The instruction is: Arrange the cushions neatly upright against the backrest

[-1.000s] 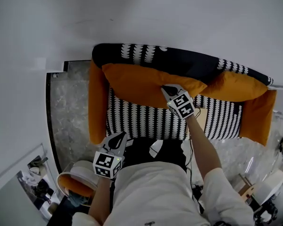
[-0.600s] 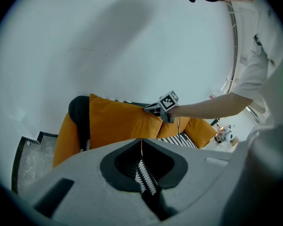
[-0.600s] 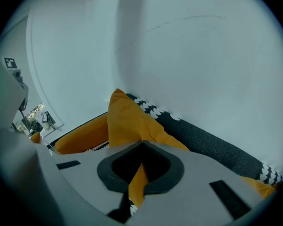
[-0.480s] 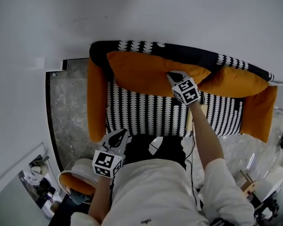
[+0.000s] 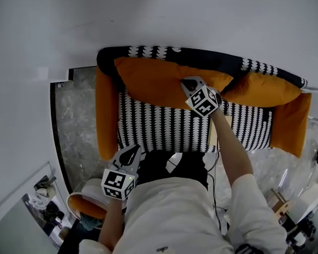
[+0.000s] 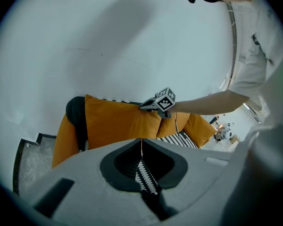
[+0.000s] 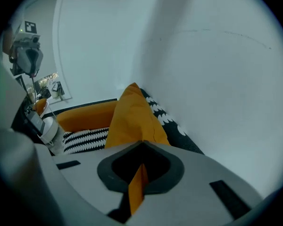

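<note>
A large orange cushion (image 5: 148, 82) leans on the backrest (image 5: 212, 62) of the black-and-white patterned sofa, at its left end. My right gripper (image 5: 187, 83) is shut on this cushion's right edge; orange fabric (image 7: 137, 185) shows pinched between its jaws. A second orange cushion (image 5: 267, 91) lies slumped along the backrest at the right. My left gripper (image 5: 131, 153) is at the seat's front edge, jaws shut with a strip of patterned seat cover (image 6: 148, 178) between them. From the left gripper view the large cushion (image 6: 118, 121) stands upright, with the right gripper (image 6: 145, 106) at its top corner.
Orange armrests (image 5: 105, 115) (image 5: 290, 123) close off both ends of the sofa. A round white stool (image 5: 85, 197) stands by my left side on the marble floor (image 5: 77, 120). Small clutter (image 5: 299, 216) sits at the lower right. A white wall runs behind the sofa.
My right gripper has carried the large cushion's edge back toward the backrest, then slightly left, rolling as it went. The cushion stands more upright. My left gripper has stayed put.
</note>
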Tool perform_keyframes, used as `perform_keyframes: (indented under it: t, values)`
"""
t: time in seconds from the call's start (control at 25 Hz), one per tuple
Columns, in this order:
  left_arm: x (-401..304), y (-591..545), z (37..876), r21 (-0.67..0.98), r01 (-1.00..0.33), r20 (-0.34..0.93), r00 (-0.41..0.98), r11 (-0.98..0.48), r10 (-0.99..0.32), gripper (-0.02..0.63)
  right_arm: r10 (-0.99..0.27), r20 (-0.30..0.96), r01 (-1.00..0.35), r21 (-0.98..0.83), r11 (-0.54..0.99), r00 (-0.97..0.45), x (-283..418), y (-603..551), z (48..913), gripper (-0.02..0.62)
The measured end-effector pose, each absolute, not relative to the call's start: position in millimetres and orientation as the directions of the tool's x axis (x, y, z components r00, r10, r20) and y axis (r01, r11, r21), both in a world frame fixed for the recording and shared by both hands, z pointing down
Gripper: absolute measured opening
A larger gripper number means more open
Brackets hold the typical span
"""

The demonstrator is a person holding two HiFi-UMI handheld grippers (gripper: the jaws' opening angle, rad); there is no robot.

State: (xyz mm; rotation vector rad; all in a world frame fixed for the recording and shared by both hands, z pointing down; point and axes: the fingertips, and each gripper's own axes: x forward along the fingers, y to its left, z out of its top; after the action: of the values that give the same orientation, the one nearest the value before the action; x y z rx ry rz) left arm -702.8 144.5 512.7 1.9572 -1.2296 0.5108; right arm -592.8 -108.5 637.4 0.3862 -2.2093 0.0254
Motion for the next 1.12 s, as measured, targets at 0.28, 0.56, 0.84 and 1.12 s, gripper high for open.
perform_keyframes:
  t: [0.28, 0.56, 0.84, 1.12]
  values:
    - [-696.1, 145.5, 511.1, 0.382, -0.886, 0.67, 0.461, -0.262, -0.582, 0.014, -0.274, 0.828, -0.354, 0.098, 0.93, -0.49, -575.7, -111.9, 663.0, 0.013]
    - [-695.3, 150.1, 515.0, 0.386, -0.884, 0.677, 0.465, -0.262, -0.571, 0.014, -0.352, 0.795, -0.511, 0.062, 0.857, -0.493, -560.6, -136.4, 652.5, 0.2]
    - [-708.0, 142.0, 516.4, 0.383, -0.892, 0.683, 0.448, -0.24, -0.577, 0.014, -0.335, 0.826, -0.626, -0.027, 0.78, -0.453, -523.1, -149.3, 678.1, 0.242]
    - [-707.4, 135.6, 518.0, 0.384, -0.894, 0.687, 0.444, -0.232, -0.575, 0.014, -0.321, 0.847, -0.608, -0.003, 0.794, -0.423, -536.4, -144.8, 678.6, 0.029]
